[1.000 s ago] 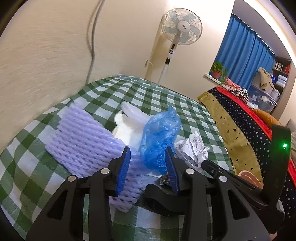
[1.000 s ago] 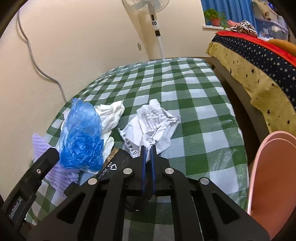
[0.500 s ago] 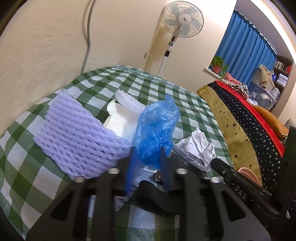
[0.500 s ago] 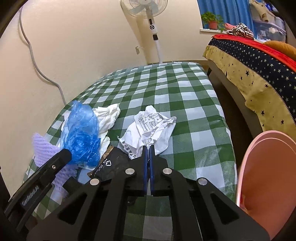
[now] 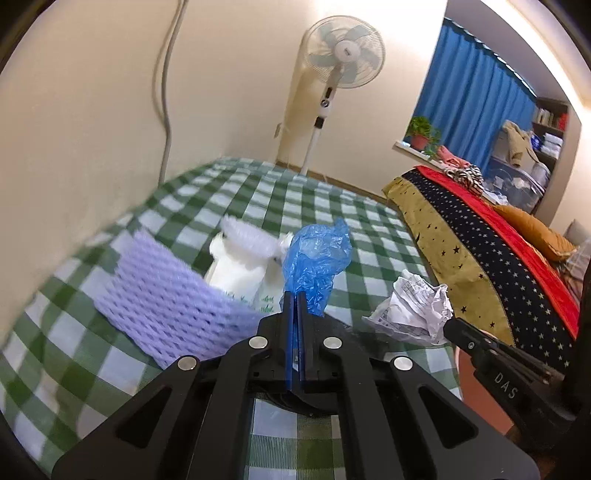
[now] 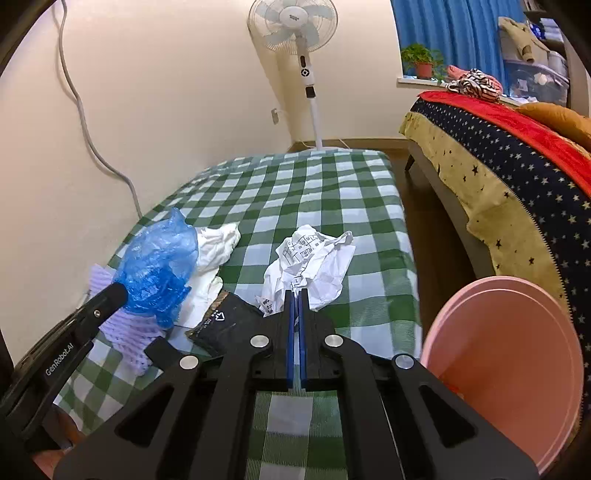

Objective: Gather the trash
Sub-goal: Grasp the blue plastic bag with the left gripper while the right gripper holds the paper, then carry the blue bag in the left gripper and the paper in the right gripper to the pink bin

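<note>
Two wrist views over a counter covered by a green-and-white checked cloth [image 6: 317,192], read from left to right. At the far left a lilac foam-mesh sleeve [image 5: 166,314] is lying flat on the cloth, with a white crumpled wrapper [image 5: 236,269] just beside it and partly behind it. The left gripper [image 5: 296,295] is standing with its blue pads pressed together on the lower edge of a crumpled blue plastic bag [image 5: 316,258], which is rising above the fingertips; in the right wrist view the same bag [image 6: 159,266] is sitting at the tip of that gripper, above the lilac sleeve and the white wrapper. A flat black packet bearing a white recycling mark [image 6: 225,325] is lying on the cloth between the bag and the paper. The right gripper [image 6: 296,295] is likewise closed, its pads clamping the near edge of a crumpled sheet of white printed paper [image 6: 310,266], the rest of which is spreading forward over the cloth. At the lower right a round pink plastic bin [image 6: 506,369] is standing just beside the counter edge, below its level. Behind the counter a white pedestal fan [image 6: 293,22] is standing against the cream wall, and at the far right a bed with a star-patterned yellow, navy and red cover [image 6: 517,177] is extending toward blue curtains [image 5: 472,107].
</note>
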Action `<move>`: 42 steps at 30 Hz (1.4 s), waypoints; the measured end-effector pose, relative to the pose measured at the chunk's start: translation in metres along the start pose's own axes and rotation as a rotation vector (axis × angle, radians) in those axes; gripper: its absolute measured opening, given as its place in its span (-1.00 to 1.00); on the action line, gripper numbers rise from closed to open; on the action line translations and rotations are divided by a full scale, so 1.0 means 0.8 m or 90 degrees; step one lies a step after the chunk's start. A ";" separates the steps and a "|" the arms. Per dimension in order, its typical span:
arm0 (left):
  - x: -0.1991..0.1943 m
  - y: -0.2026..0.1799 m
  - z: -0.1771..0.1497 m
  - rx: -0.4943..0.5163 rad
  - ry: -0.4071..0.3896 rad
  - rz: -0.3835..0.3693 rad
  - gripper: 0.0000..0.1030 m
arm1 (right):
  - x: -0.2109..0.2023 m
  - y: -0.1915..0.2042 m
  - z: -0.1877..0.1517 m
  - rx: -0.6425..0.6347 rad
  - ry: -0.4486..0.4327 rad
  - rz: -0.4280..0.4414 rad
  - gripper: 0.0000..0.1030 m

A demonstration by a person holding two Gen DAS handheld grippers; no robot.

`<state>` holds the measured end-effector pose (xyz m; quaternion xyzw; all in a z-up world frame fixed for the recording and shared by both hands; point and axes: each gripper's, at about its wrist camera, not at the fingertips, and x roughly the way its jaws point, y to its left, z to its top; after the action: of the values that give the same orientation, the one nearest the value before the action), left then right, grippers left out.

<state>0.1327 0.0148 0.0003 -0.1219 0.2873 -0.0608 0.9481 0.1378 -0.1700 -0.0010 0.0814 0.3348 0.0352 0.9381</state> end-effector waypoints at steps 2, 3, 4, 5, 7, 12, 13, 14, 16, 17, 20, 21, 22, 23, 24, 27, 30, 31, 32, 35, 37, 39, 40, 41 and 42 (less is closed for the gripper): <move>-0.011 -0.003 0.004 0.011 -0.007 -0.002 -0.97 | -0.011 0.001 0.005 -0.009 -0.005 -0.003 -0.96; -0.015 -0.004 0.004 0.010 -0.008 -0.004 -0.97 | -0.018 0.003 0.007 -0.018 -0.009 -0.008 -0.96; -0.020 -0.004 0.005 0.007 -0.010 -0.007 -0.97 | -0.023 0.003 0.008 -0.021 -0.010 -0.009 -0.96; -0.025 -0.005 0.004 0.006 -0.012 -0.009 -0.97 | -0.030 0.003 0.009 -0.023 -0.012 -0.009 -0.96; -0.034 -0.007 0.003 0.011 -0.015 -0.011 -0.97 | -0.043 0.002 0.009 -0.026 -0.017 -0.012 -0.96; -0.055 -0.016 -0.001 0.023 -0.019 -0.019 -0.97 | -0.075 -0.008 0.008 -0.011 -0.016 -0.013 -0.96; -0.060 -0.018 -0.001 0.026 -0.020 -0.022 -0.97 | -0.081 -0.009 0.008 -0.010 -0.017 -0.013 -0.96; -0.064 -0.019 -0.002 0.027 -0.021 -0.023 -0.97 | -0.086 -0.010 0.008 -0.011 -0.019 -0.015 -0.96; -0.071 -0.022 -0.004 0.030 -0.021 -0.028 -0.97 | -0.099 -0.011 0.007 -0.013 -0.025 -0.018 -0.96; -0.074 -0.025 -0.005 0.033 -0.021 -0.030 -0.97 | -0.105 -0.013 0.007 -0.012 -0.026 -0.018 -0.96; -0.084 -0.032 -0.009 0.042 -0.023 -0.038 -0.97 | -0.126 -0.019 0.008 -0.007 -0.032 -0.021 -0.96; -0.087 -0.035 -0.010 0.046 -0.024 -0.040 -0.97 | -0.131 -0.021 0.009 -0.007 -0.034 -0.022 -0.96; -0.091 -0.038 -0.011 0.050 -0.025 -0.042 -0.97 | -0.140 -0.024 0.009 -0.006 -0.037 -0.025 -0.96; -0.094 -0.039 -0.011 0.052 -0.026 -0.045 -0.97 | -0.146 -0.027 0.010 -0.006 -0.039 -0.027 -0.96; -0.097 -0.041 -0.011 0.052 -0.027 -0.049 -0.97 | -0.153 -0.030 0.010 -0.006 -0.042 -0.030 -0.96; -0.102 -0.047 -0.013 0.055 -0.028 -0.057 -0.97 | -0.171 -0.042 0.011 -0.003 -0.047 -0.037 -0.96; -0.105 -0.054 -0.017 0.062 -0.027 -0.064 -0.97 | -0.185 -0.052 0.011 -0.004 -0.054 -0.045 -0.96; -0.106 -0.056 -0.018 0.063 -0.027 -0.066 -0.97 | -0.189 -0.055 0.012 -0.005 -0.056 -0.048 -0.96; -0.107 -0.058 -0.019 0.064 -0.026 -0.069 -0.97 | -0.192 -0.057 0.012 -0.005 -0.058 -0.051 -0.96; -0.108 -0.063 -0.021 0.070 -0.025 -0.076 -0.97 | -0.201 -0.067 0.011 -0.003 -0.065 -0.060 -0.96; -0.107 -0.066 -0.023 0.071 -0.024 -0.079 -0.97 | -0.205 -0.073 0.009 0.000 -0.070 -0.068 -0.96; -0.106 -0.070 -0.024 0.075 -0.022 -0.082 -0.97 | -0.206 -0.080 0.004 0.008 -0.073 -0.072 -0.96; -0.105 -0.072 -0.025 0.077 -0.021 -0.084 -0.97 | -0.205 -0.082 0.002 0.012 -0.074 -0.073 -0.96; -0.104 -0.073 -0.027 0.080 -0.019 -0.085 -0.97 | -0.204 -0.085 -0.001 0.017 -0.074 -0.076 -0.96; -0.103 -0.075 -0.028 0.082 -0.017 -0.085 -0.97 | -0.202 -0.088 -0.004 0.020 -0.073 -0.080 -0.96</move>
<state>0.0491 -0.0324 0.0416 -0.0802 0.2613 -0.1408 0.9516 0.0119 -0.2585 0.0846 0.0766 0.2857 -0.0335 0.9547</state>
